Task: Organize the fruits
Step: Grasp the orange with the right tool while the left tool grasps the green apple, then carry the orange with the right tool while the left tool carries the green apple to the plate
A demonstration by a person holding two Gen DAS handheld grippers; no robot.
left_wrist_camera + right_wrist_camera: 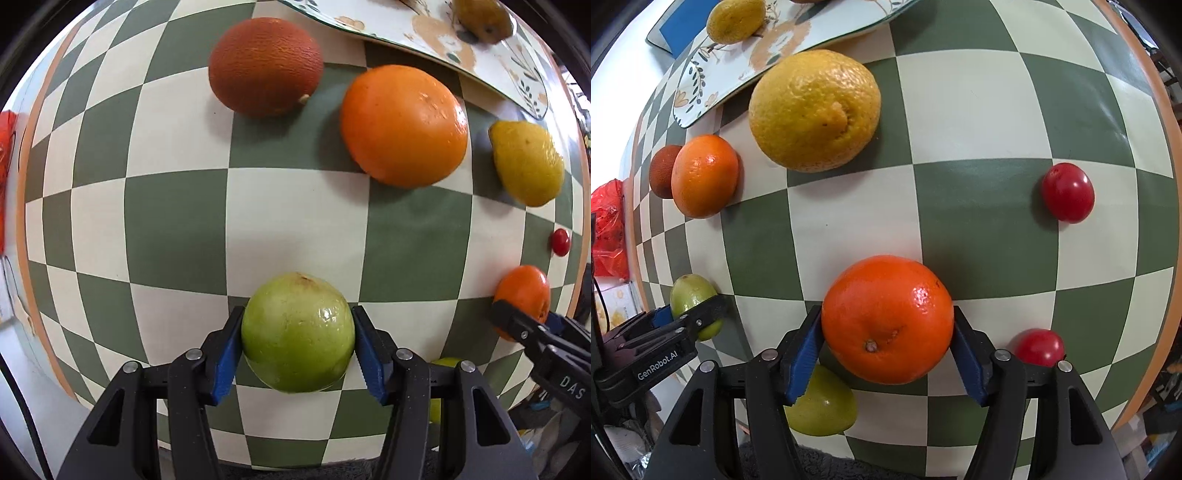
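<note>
I'm gripping two fruits at once. My left gripper [298, 334] has its jaws closed on a green fruit [298, 332], blue pads pressing both sides at the widest part. My right gripper [888, 332] is doing the same with a small orange [887, 319]. I can't tell whether either fruit is still resting on the checkered surface [177, 221] or just clear of it.

The patterned tray [713, 79] is lying at the far edge with a small yellow fruit [735, 18] already on it, so I'm judging that's where these go. Still loose on the surface: a big yellow citrus [814, 110] just beside the tray, a bright orange [404, 125] near a dark reddish orange [265, 66], two small red fruits [1067, 192] [1038, 347], and another green fruit [822, 404] under my right jaws.

To do this well:
- Keeping the squeeze steady; round glossy skins are likely slipping if pads drift off the widest part.
- Lifting straight up before travelling, so I'm clearing the citrus and the bright orange on the way to the tray.
- Moving one arm ahead of the other, since both paths are converging on the same tray.
- Setting down on bare tray, away from the yellow fruit, and releasing only once the fruit is resting, as round fruit is likely rolling.
</note>
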